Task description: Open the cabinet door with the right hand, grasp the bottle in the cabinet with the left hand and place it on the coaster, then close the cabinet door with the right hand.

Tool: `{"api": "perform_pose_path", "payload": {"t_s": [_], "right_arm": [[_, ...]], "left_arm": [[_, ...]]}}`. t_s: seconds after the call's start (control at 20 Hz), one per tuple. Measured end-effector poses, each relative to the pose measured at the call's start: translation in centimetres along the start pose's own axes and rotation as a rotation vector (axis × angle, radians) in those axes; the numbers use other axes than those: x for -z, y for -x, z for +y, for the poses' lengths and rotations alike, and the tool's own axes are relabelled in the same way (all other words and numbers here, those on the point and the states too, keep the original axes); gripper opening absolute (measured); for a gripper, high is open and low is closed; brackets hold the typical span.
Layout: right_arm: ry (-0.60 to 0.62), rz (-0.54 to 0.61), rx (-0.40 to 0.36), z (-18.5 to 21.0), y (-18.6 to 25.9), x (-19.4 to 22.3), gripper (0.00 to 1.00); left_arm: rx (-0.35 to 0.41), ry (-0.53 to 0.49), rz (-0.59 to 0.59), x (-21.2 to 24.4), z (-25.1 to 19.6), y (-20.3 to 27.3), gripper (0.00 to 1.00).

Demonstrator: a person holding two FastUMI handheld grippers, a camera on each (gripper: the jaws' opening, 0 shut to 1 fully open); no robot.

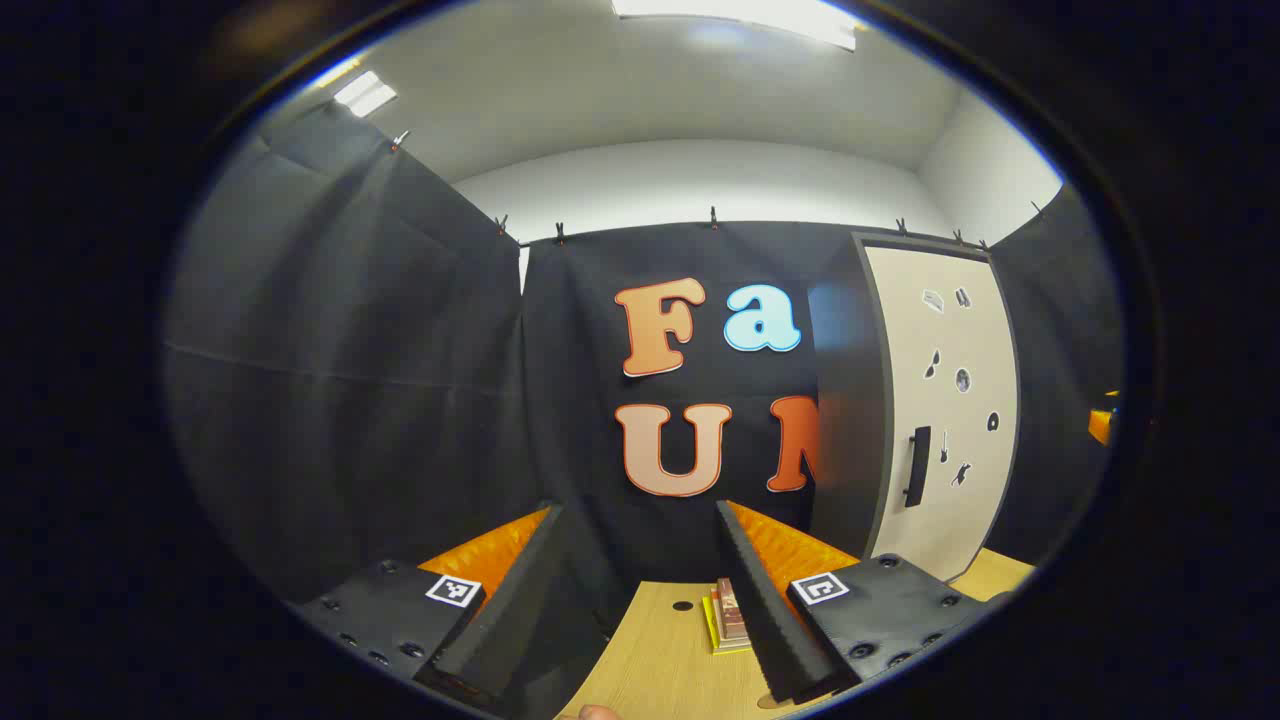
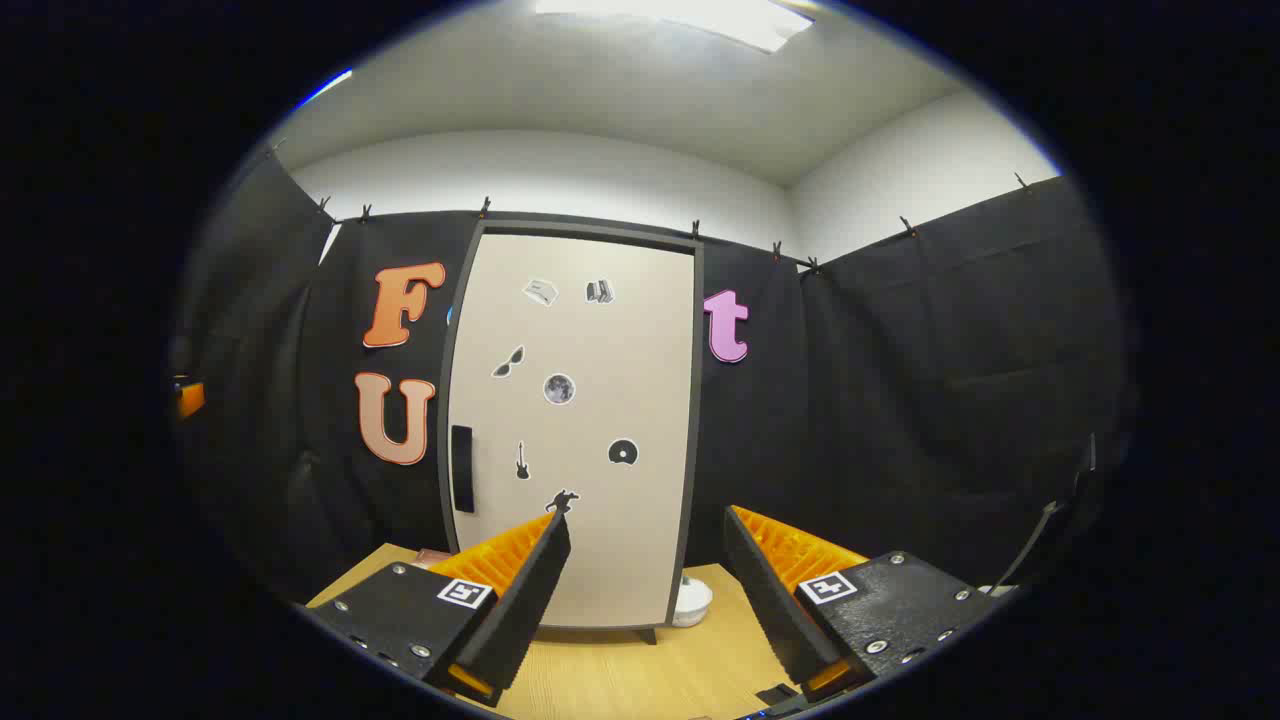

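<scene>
A tall cabinet with a cream door [image 2: 570, 420] stands shut on the wooden table, straight ahead in the right gripper view. Its dark vertical handle [image 2: 461, 468] sits on the door's left side. My right gripper [image 2: 645, 555] is open and held short of the door, touching nothing. In the left gripper view the same cabinet [image 1: 940, 400] stands at the right, its handle [image 1: 917, 466] facing me. My left gripper [image 1: 635, 545] is open and faces the booth wall left of the cabinet. A stack of flat square coasters [image 1: 728, 617] lies on the table between its fingers, farther off.
A white round object [image 2: 690, 600] sits on the table [image 2: 640, 670] at the cabinet's right foot. A small dark hole [image 1: 682, 606] marks the tabletop near the coasters. Black cloth walls close the booth on all sides. A fingertip [image 1: 598, 712] shows at the bottom edge.
</scene>
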State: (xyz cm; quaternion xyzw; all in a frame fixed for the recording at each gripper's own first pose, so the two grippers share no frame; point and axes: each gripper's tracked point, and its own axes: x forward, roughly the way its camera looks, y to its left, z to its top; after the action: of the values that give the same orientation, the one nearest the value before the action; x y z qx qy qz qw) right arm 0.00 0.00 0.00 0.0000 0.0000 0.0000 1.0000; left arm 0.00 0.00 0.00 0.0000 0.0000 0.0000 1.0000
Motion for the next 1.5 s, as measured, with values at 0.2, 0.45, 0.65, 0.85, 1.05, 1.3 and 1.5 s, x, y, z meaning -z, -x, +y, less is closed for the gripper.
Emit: {"api": "perform_pose_path", "payload": {"t_s": [0.2, 0.45, 0.65, 0.85, 1.05, 1.3, 1.5], "right_arm": [[-0.002, 0.008, 0.009, 0.0, 0.4, 0.5, 0.95], [0.028, 0.009, 0.023, -0.6, 0.0, 0.2, 0.96], [0.021, 0.012, 0.019, -0.4, 0.1, 0.2, 0.92], [0.019, 0.030, 0.031, -0.3, 0.1, 0.5, 0.96], [0.002, 0.047, 0.005, 1.5, -0.4, 0.9, 0.95], [-0.023, 0.049, -0.071, 5.5, -3.0, 0.3, 0.96], [-0.035, 0.055, -0.138, 9.9, -5.7, 0.3, 0.96]], "left_arm": [[-0.010, -0.015, -0.005, -0.4, 0.5, -0.1, 0.94], [-0.012, -0.006, -0.020, -1.2, 0.4, 0.3, 0.96], [0.002, -0.016, -0.041, -2.0, 0.0, 0.2, 0.99], [0.008, -0.021, -0.036, -1.8, -0.2, 0.0, 0.99], [0.018, -0.015, -0.024, -1.2, -0.1, -0.1, 0.96], [-0.019, 0.007, -0.014, -0.9, 1.1, 0.3, 0.96], [-0.041, 0.003, -0.005, -0.4, 1.9, 0.7, 0.94]]}}
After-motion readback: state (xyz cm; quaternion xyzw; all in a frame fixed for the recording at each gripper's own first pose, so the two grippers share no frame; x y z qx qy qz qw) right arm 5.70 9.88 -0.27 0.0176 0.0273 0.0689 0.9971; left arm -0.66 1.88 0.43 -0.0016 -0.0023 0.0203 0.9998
